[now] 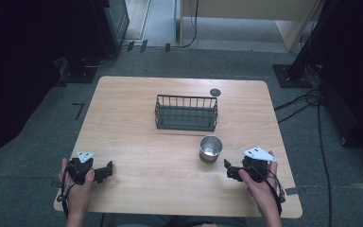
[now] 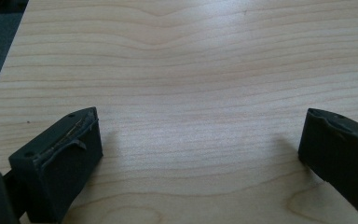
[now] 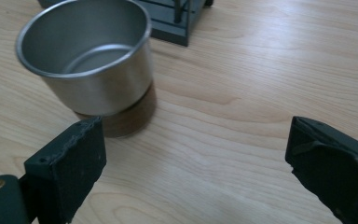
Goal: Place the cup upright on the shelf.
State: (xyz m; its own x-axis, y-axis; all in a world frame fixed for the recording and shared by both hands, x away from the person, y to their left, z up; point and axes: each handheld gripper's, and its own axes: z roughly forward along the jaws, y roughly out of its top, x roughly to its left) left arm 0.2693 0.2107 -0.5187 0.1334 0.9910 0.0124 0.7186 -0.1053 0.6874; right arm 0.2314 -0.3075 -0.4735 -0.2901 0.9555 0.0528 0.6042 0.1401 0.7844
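Steel cup [image 1: 211,149] stands upright just in front of the wire basket [image 1: 186,112], bare table around it for side access. Right gripper [image 1: 228,171], jaws spread and empty, waits just right of the cup. Left gripper [image 1: 108,170], likewise spread and empty, rests well left of it.

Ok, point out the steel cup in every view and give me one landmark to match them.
High view: steel cup right of centre, in front of the wire basket.
Left gripper view: not in it.
Right gripper view: steel cup upper left.
Shared landmark: the basket behind the cup.
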